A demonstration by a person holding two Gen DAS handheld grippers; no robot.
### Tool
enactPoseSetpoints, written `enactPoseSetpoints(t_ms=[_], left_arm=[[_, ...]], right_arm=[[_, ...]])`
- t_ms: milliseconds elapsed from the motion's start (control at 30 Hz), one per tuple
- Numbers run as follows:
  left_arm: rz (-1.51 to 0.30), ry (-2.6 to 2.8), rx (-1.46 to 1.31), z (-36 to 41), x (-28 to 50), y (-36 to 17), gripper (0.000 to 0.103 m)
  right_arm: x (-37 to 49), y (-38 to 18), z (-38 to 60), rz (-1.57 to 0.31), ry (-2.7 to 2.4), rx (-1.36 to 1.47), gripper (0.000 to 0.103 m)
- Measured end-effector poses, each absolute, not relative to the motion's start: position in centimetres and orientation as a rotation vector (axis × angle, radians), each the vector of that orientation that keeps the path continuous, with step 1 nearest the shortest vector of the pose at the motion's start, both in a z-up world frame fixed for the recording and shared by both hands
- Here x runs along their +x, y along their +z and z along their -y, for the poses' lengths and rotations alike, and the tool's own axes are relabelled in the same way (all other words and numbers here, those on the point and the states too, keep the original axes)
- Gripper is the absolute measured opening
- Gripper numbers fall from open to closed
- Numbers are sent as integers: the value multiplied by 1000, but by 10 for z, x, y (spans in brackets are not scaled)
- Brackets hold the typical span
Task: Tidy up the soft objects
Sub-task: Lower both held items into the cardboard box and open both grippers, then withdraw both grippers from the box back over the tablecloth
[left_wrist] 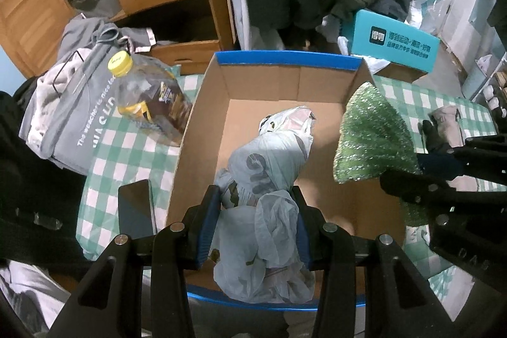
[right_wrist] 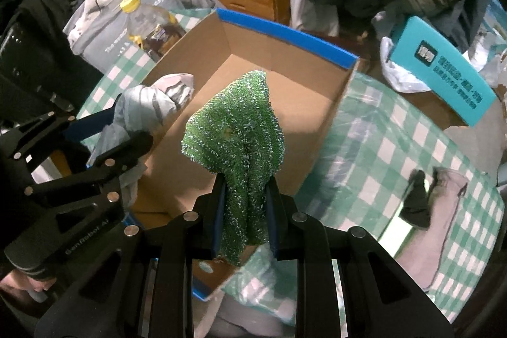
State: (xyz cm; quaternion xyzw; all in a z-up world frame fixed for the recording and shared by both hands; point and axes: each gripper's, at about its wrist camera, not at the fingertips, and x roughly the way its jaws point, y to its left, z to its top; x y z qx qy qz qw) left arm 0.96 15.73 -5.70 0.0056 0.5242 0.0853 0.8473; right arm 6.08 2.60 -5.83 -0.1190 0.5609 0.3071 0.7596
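Green and glittery, the scouring cloth (right_wrist: 236, 129) hangs folded between the fingers of my right gripper (right_wrist: 245, 211), whose jaws are pressed narrow on its lower part, so that the loose top of it stands up in front of them. Ahead of these jaws and a little to their left is the open cardboard box (right_wrist: 285, 84) with the blue rim, which rests on the green checked tablecloth (right_wrist: 396, 148). My left gripper (left_wrist: 253, 220) has its jaws closed on a crumpled plastic bag (left_wrist: 269, 179); the bag fills the gap between the two blue pads and continues forward from them, down into the box, where its far end seems to lie on the cardboard floor. I judge that I am in the step of bringing both soft things to the box, the bag nearly placed and the cloth not yet above the opening. The next move asks, I think, that the left jaws open and lift away without dragging the bag out, and that the right jaws carry the cloth forward over the near wall before they release. To the left of the box lies a bottle with a yellow cap (left_wrist: 149, 97), which I must not push.
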Motion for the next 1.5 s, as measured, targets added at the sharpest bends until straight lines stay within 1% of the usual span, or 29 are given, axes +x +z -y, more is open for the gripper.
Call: enactPoseSetpoints(t_ms=[133,200,267,300,333,367,400,467,567,667,767,967,1100,1500], left_arm=[[-1111,189,-1,-164,10,-59,45],[-1117,199,-7,-167,10,-60,45],[-1121,208,-7,-169,11,-60,47],[-1123,210,-6,-169,11,-60,48],[-1123,213,-5,-169,11,-60,52],[-1122,217,-1,-169,11,-60,57],[-1118,222,6,-168,11,-59,58],[-1117,221,10,-167,11,-58,63],[-1105,221,16,-165,10,-54,68],[-1092,220,24,-163,9,-51,71],[-1089,217,22,-162,10,-49,71],[-1087,200,35,-152,10,-47,71],[-1083,176,39,-142,10,-45,72],[-1081,83,56,-102,14,-42,73]], right_arm=[[62,-64,-35,-1235,687,-251,21],[63,-66,-39,-1242,706,-244,28],[63,-66,-41,-1243,711,-244,30],[63,-67,-43,-1241,710,-248,35],[62,-66,-43,-1239,710,-250,38],[62,-66,-42,-1234,707,-251,46],[62,-66,-42,-1228,702,-252,53],[64,-65,-40,-1223,687,-253,57],[68,-65,-31,-1229,664,-237,58],[69,-61,-24,-1221,649,-225,59],[70,-57,-15,-1211,632,-212,62],[71,-52,3,-1205,604,-187,63],[68,-48,16,-1197,589,-177,69],[62,-45,72,-1189,508,-136,69]])
